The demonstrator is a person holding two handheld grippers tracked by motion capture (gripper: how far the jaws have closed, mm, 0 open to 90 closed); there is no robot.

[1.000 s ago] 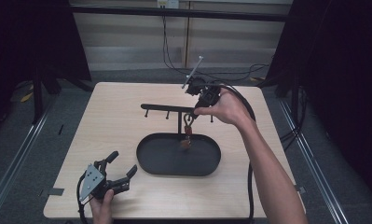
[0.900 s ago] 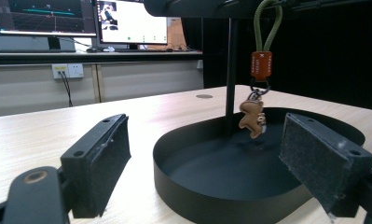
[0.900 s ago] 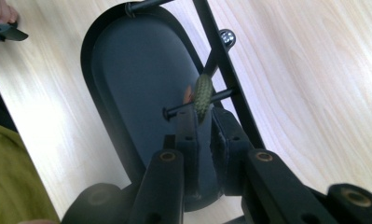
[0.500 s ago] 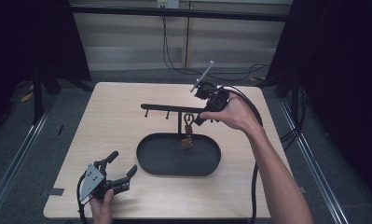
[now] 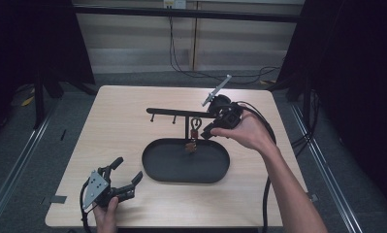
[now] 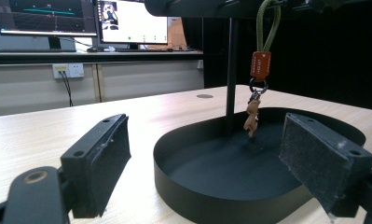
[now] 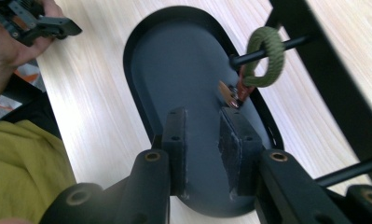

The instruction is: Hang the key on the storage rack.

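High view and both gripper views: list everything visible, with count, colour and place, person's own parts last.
Table: one, light wood, centre.
Tray: one, black, oval, mid-table.
Peg rack: one, black, standing in the tray.
Keychain: one, green loop, orange tag, tan charm, hanging from a peg.
Monitors: two, lit, behind the table.
Left gripper: one, black, open, near edge.
Right gripper: one, black, slightly open, nothing between its jaws, beside the keychain.
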